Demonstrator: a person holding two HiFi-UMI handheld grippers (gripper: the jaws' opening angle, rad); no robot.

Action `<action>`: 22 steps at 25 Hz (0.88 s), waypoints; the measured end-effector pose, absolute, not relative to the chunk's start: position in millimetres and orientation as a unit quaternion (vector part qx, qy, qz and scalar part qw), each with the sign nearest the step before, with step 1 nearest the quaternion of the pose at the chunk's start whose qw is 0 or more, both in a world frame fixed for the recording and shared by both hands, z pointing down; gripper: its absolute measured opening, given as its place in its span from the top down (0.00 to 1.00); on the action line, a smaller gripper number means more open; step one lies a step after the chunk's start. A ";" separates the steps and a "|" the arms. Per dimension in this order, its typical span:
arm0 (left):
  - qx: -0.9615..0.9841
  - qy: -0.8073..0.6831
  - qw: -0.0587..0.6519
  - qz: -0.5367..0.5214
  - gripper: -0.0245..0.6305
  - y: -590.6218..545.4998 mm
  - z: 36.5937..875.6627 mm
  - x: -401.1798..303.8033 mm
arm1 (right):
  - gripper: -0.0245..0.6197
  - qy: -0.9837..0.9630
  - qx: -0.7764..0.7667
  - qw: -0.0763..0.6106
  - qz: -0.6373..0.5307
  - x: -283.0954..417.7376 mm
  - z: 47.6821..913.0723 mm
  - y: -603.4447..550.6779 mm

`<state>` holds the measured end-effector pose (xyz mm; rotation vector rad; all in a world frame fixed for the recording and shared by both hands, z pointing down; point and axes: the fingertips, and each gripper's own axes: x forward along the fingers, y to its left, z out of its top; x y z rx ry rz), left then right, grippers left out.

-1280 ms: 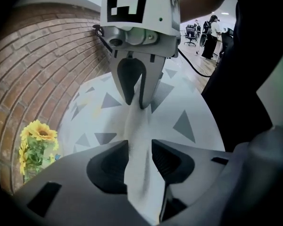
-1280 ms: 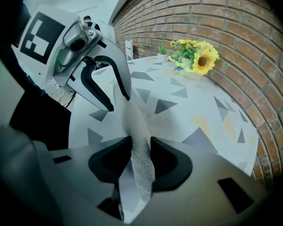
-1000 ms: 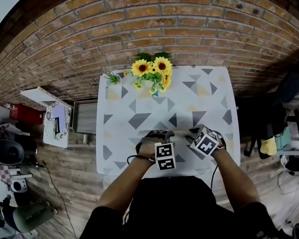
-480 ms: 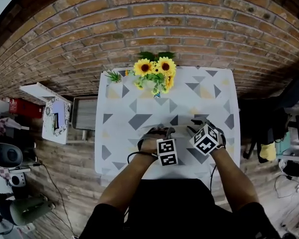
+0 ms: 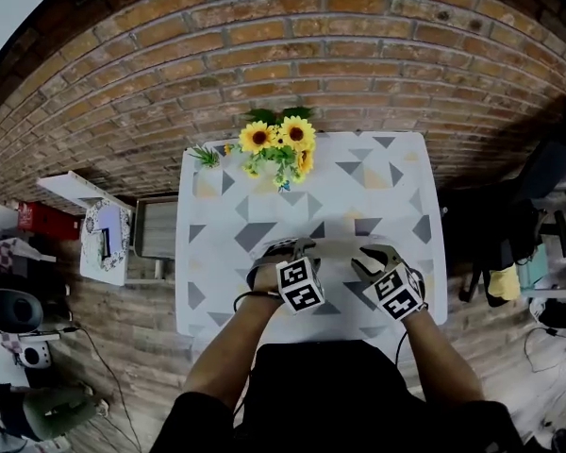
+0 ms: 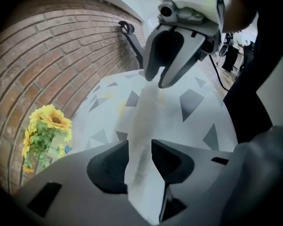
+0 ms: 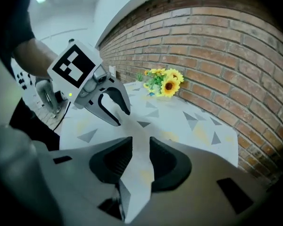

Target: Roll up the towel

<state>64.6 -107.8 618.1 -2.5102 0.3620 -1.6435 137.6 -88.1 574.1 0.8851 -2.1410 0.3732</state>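
on the table, towel edges lost against pale pattern

right tongs, jaws just closing on towel, left tongs at far end, sunflowers behind

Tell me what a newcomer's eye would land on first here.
The bunch of yellow sunflowers stands out at the far edge of the white table patterned with grey triangles, against the red brick wall. Nearer the person, a pale cloth towel stretches between the left gripper and the right gripper; both grip it, the right gripper's jaws having just been closing on it.
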 end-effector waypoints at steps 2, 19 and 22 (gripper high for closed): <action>-0.841 0.153 0.028 -0.518 0.71 -107.5 605.3 60.9 | 0.77 -0.848 0.360 0.355 0.159 141.3 564.3 -82.5; -0.856 0.428 -0.213 -0.196 0.90 -80.9 472.3 -28.6 | 0.94 -0.896 0.368 0.184 0.169 145.5 500.8 -92.5; -0.859 0.439 -0.179 -0.195 0.91 -73.6 458.9 -43.4 | 0.94 -0.906 0.356 0.175 0.147 125.3 479.1 -79.4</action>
